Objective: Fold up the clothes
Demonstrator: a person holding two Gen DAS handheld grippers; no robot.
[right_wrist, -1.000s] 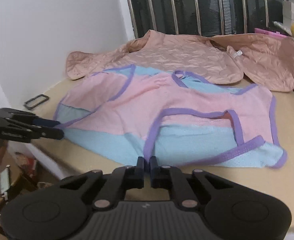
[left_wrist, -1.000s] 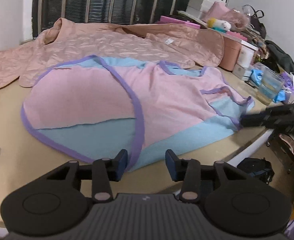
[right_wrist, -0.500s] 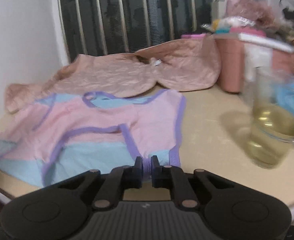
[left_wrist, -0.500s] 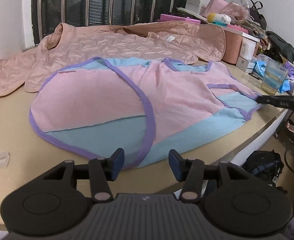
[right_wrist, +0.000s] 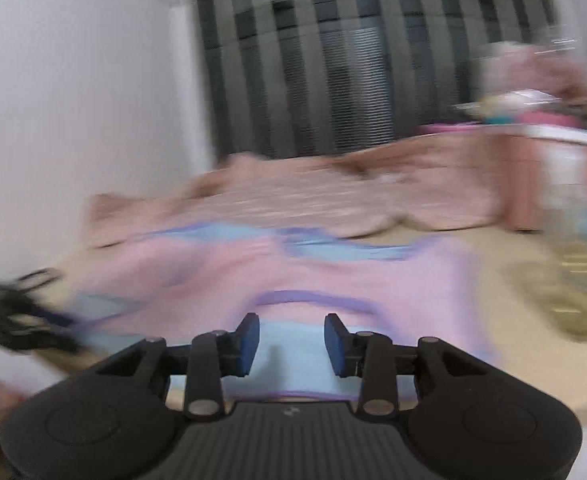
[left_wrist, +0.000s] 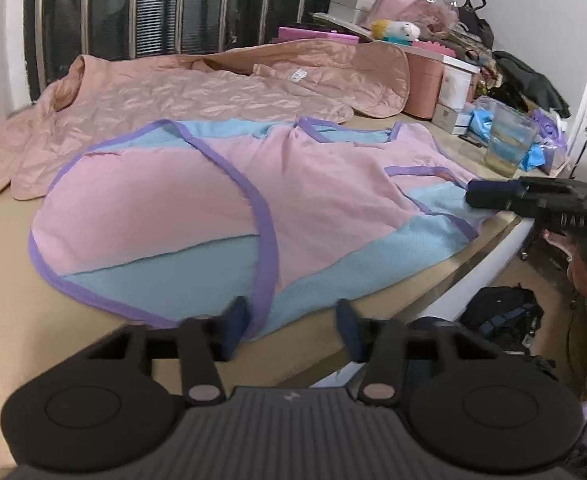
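On the desk (left_wrist: 9, 280) we see a quilted peach jacket (left_wrist: 197, 88) at the back and, nearer us, the pink-and-blue garment (left_wrist: 197, 208) spread flat. Our left tongs (left_wrist: 289, 326) are closing over its near hem, not yet pinching. Our right tongs (right_wrist: 292, 342) are opening over its blue corner. A glass (left_wrist: 507, 144) stands near the edge.

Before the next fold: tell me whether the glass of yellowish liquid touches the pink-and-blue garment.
Apart. The left wrist view shows bare tabletop between the glass and the garment's nearest edge.
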